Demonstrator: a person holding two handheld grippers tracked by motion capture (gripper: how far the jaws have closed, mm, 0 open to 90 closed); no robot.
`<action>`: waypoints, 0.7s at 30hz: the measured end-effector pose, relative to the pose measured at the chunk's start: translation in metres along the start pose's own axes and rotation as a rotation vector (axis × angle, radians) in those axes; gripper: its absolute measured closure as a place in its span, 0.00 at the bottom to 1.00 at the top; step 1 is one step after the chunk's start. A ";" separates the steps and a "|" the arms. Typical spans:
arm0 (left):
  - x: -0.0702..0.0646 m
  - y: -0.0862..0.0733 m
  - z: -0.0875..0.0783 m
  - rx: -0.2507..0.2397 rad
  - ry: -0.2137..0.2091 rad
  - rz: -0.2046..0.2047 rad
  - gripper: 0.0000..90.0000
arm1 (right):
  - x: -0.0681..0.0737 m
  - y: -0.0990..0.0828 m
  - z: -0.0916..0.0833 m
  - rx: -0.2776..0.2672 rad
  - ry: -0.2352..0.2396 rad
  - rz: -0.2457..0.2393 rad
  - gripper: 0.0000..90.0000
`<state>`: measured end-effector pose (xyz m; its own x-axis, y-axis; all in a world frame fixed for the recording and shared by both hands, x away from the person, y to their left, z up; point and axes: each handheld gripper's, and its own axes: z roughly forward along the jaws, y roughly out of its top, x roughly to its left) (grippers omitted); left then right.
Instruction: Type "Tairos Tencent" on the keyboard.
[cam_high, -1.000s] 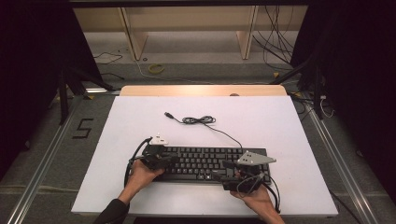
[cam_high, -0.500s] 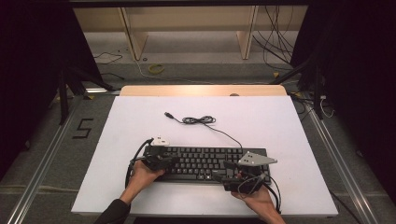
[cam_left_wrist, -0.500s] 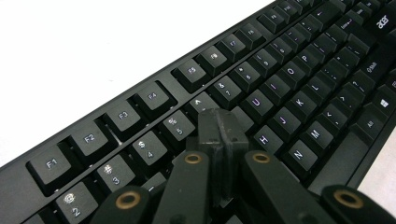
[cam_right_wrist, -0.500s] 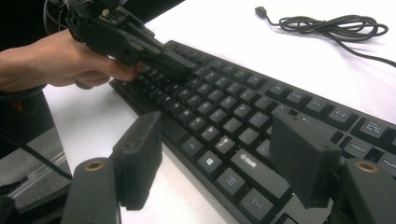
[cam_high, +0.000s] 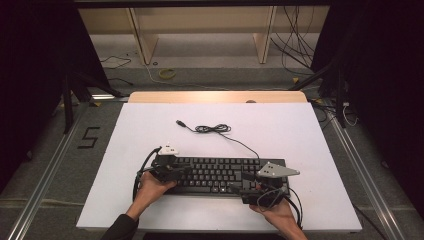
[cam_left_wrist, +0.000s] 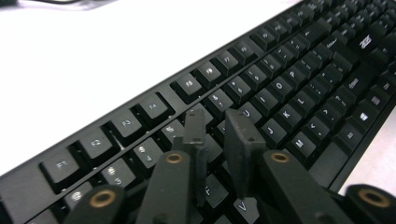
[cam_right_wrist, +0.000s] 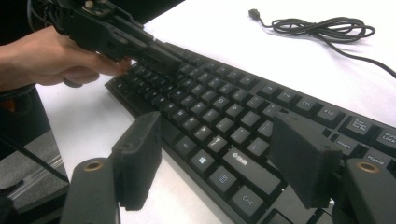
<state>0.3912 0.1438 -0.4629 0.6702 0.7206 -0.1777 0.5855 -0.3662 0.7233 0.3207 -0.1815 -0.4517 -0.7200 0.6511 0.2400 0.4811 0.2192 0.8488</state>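
left gripper (cam_left_wrist: 219, 140) nearly closed above black keyboard (cam_high: 220, 175) keys; right gripper (cam_right_wrist: 224, 158) spread wide over its end.

Each hand-held gripper is black, with two flat, squared black jaws, and round brass-coloured rivets or screw heads at the joints where its arms pivot. The left gripper (cam_high: 172, 167) carries a small white block on top, while the right gripper (cam_high: 250, 182) carries a grey three-cornered plate, and a looping black cable trails from each. The left forearm ends in what seems to be a dark sleeve (cam_high: 120, 231), though it is too dim to be sure.
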 end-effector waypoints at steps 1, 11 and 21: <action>0.000 0.000 -0.001 -0.011 -0.008 -0.007 0.82 | 0.000 0.000 0.000 -0.001 -0.001 0.002 0.39; -0.003 -0.002 -0.019 -0.125 -0.104 -0.041 0.49 | -0.003 0.000 -0.006 -0.020 -0.011 0.000 0.38; -0.006 -0.011 -0.040 -0.247 -0.158 -0.057 0.36 | -0.006 -0.003 -0.013 -0.036 -0.021 0.000 0.37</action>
<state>0.3627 0.1671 -0.4434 0.7133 0.6283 -0.3104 0.5085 -0.1593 0.8462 0.3172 -0.1952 -0.4491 -0.7094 0.6661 0.2303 0.4626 0.1936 0.8652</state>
